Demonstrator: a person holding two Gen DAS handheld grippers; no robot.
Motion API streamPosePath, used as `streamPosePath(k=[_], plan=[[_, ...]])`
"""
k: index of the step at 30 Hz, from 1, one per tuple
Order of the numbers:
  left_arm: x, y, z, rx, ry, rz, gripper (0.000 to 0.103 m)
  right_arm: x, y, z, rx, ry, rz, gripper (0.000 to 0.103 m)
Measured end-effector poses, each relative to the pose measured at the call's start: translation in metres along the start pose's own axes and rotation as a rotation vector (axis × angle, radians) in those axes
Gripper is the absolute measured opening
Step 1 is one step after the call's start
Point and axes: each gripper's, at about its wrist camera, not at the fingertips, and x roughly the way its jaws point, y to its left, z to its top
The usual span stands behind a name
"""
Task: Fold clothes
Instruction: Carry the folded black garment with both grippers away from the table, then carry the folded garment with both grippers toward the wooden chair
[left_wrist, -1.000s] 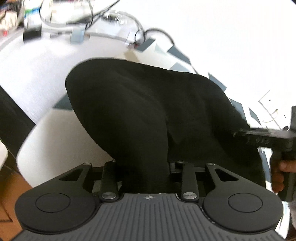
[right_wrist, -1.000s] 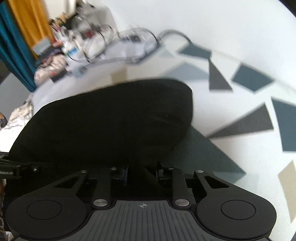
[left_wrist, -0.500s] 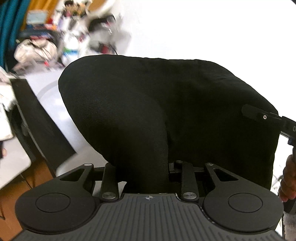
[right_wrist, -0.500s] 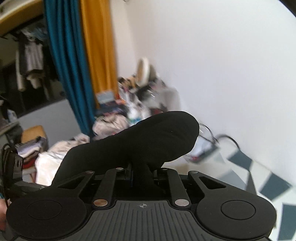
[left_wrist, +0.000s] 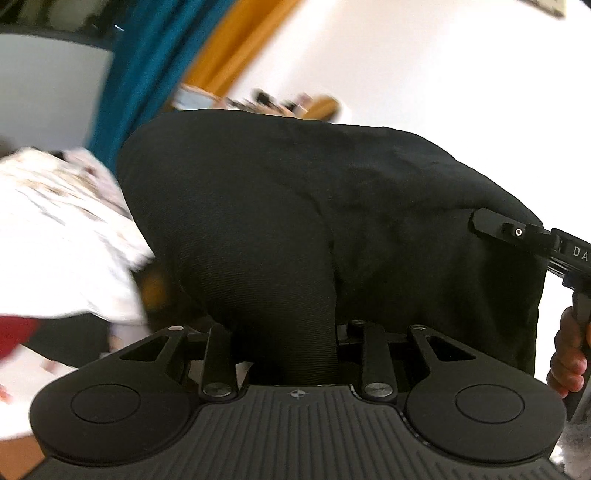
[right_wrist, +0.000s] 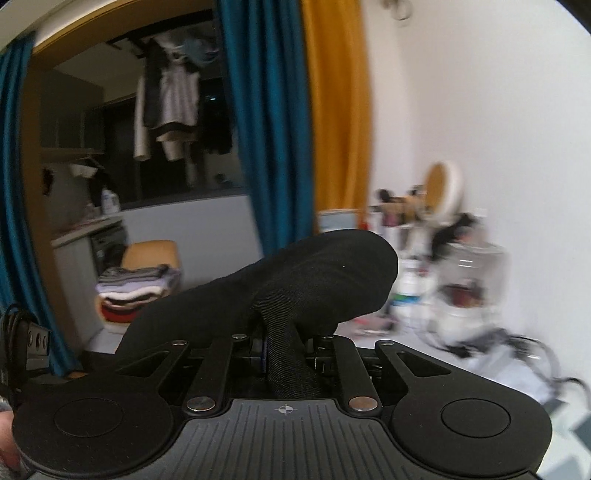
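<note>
A white wall (right_wrist: 480, 110) is filling the right of the right wrist view, with a teal curtain (right_wrist: 255, 129) and a mustard curtain (right_wrist: 336, 110) hanging beside it. Clothes (right_wrist: 170, 99) are hanging in the dim alcove behind; a stack of folded laundry (right_wrist: 136, 291) is sitting on a chair, and a cluttered shelf (right_wrist: 443, 266) is blurring into smears.

The black garment (left_wrist: 314, 221) is being held up in the air between both tools, blocking most of the left wrist view. Its lower part is dropping out of sight, so its full shape cannot be told. Its top edge is running roughly level from one tool to the other, with the cloth bulging forward over each.

The left tool (left_wrist: 291, 354) is clamping a thick bunch of the cloth. The right tool (right_wrist: 284, 354) is pinching a narrower gathered fold, its jaws nearly together. In the left wrist view the right tool's body and the person's fingers (left_wrist: 565, 354) are showing at the right edge. A white blurred cloth (left_wrist: 62, 236) is lying at the left.
</note>
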Motion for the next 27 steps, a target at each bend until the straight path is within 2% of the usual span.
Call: streamPosePath(k=[6,11,20,27], plan=[[-0.056,0.093,0.051,0.014,-0.044,0.145,0.030,0.099,0.090,0.034,0.003,0.016,0.113,0.011],[-0.074,0.151,0.082,0.007,-0.045,0.256,0.030,0.183,0.136,0.042,0.071,0.040,0.193,0.011],[-0.082,0.235,0.123,-0.063,-0.101,0.369,0.030,0.312,0.184,0.062,0.063,0.045,0.325,0.011],[-0.099,0.314,0.152,-0.138,-0.160,0.383,0.030,0.404,0.245,0.092,-0.008,0.051,0.388,0.011]])
